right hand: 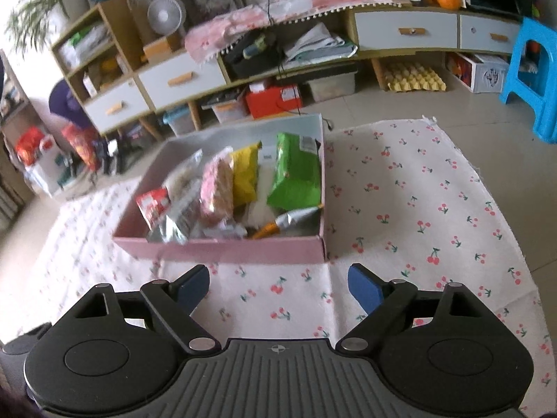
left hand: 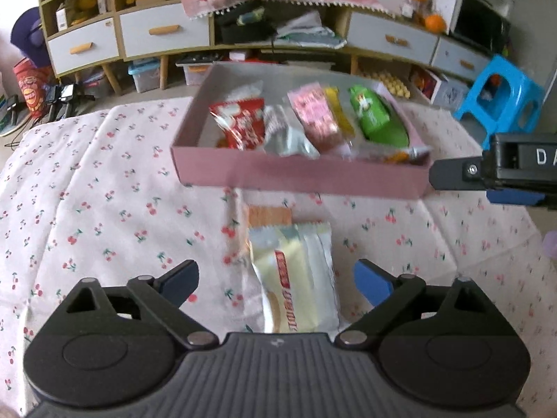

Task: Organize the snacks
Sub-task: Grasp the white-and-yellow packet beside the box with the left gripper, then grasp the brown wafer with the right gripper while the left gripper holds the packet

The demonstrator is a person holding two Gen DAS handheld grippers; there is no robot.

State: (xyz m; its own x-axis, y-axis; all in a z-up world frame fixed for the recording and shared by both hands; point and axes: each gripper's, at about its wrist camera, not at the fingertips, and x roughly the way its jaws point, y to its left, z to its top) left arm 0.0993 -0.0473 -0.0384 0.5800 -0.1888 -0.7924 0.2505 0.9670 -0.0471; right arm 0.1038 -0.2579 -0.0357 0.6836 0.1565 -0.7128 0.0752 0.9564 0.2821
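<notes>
Print on cream wrapper blurred, illegible; near end hidden behind left gripper body. Orange packet partly covered by it. Right gripper cut off at frame edge. Lower contents of pink box hidden by wall.

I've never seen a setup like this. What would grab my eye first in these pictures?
Probably the pink box in the middle of the cherry-print cloth, packed with bright snack packets, a green packet at its right end. Next, the pale wrapped snack lying on the cloth outside the box, between the open fingers of the left gripper.
</notes>
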